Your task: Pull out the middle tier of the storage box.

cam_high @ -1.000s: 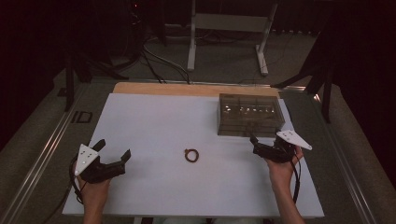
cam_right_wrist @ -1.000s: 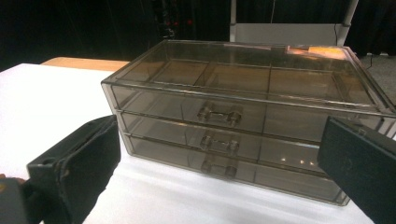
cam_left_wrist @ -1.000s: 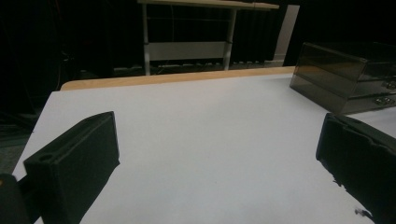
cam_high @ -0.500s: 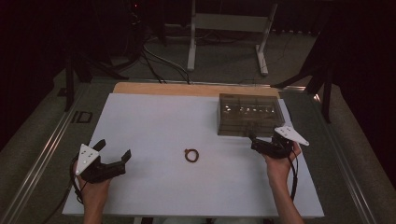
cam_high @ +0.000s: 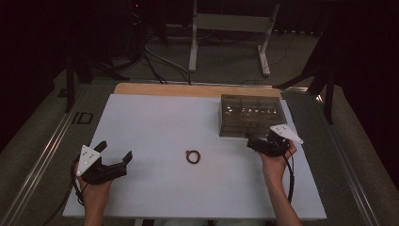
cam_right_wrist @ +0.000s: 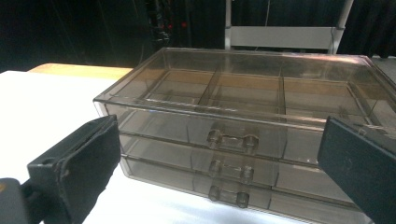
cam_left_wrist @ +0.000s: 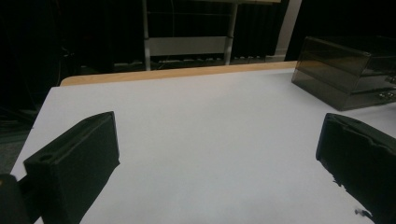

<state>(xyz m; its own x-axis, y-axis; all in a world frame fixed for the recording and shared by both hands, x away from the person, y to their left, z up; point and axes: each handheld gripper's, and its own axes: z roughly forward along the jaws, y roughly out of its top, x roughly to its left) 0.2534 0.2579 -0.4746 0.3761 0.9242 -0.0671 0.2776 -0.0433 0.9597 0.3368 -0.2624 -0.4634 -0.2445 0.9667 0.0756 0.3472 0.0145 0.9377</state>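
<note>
The right hand-held gripper [cam_high: 258, 144] hovered just in front of the smoky clear drawer box [cam_right_wrist: 243, 135] at the far right of the white counter [cam_high: 155, 117], its jaws spread wide and facing the three drawer handles. The left hand-held gripper [cam_high: 115, 157] sat near the counter's front left, jaws likewise apart and empty. A small dark ring [cam_high: 193, 157] lay between them.

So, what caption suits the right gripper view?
Open hand-held gripper faces a clear three-drawer box on the white table.
</note>
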